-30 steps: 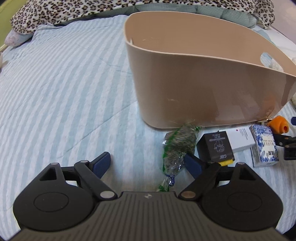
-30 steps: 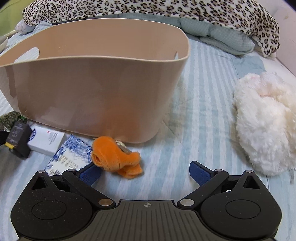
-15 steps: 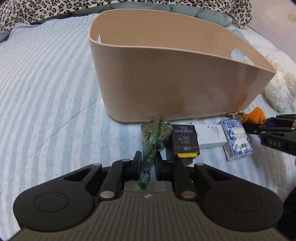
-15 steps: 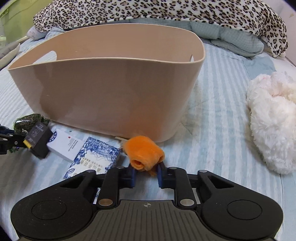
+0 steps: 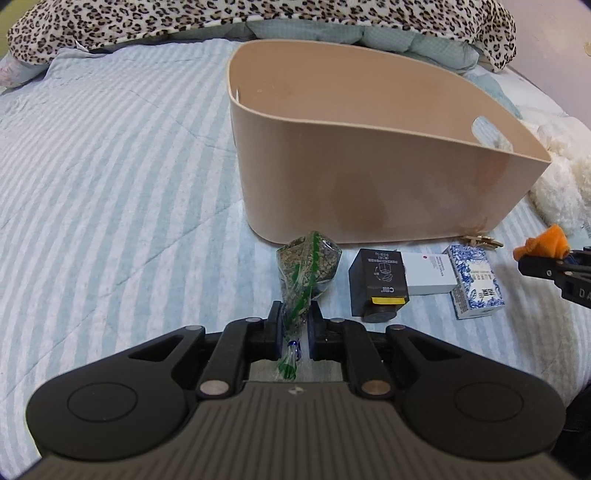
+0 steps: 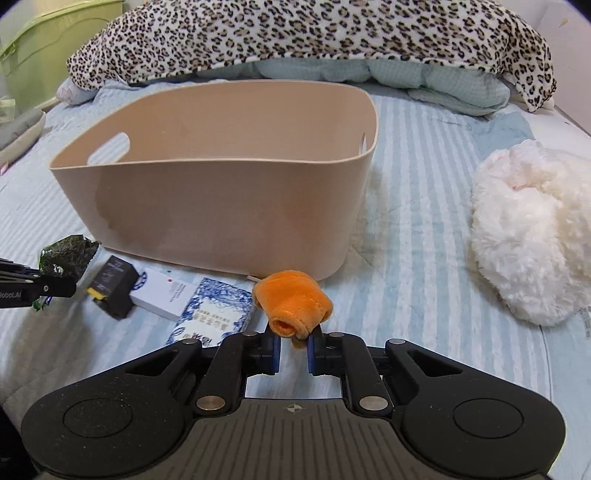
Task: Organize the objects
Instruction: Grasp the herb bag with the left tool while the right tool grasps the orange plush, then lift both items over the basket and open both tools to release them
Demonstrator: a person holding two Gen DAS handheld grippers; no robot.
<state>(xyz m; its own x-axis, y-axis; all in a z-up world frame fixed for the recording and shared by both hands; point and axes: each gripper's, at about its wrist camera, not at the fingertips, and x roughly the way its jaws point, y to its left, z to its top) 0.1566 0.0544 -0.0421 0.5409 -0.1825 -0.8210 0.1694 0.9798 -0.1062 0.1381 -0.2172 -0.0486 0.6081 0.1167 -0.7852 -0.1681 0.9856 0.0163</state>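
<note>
left gripper (image 5: 295,325): went from spread a second earlier to clenched on snack bag (image 5: 308,266), lifted before bin (image 5: 369,184). right gripper (image 6: 293,349): likewise clamped onto orange plush (image 6: 293,301), raised. both likely ready for binning.

A blue-and-white striped quilt (image 5: 110,177) covers the bed. A leopard-print blanket (image 6: 314,33) lies bunched along the far edge, over a pale teal padded comforter (image 6: 436,79). A white fluffy plush item (image 6: 532,229) rests near the right edge. A light green plastic bin (image 6: 44,44) stands beyond the far left corner.
</note>
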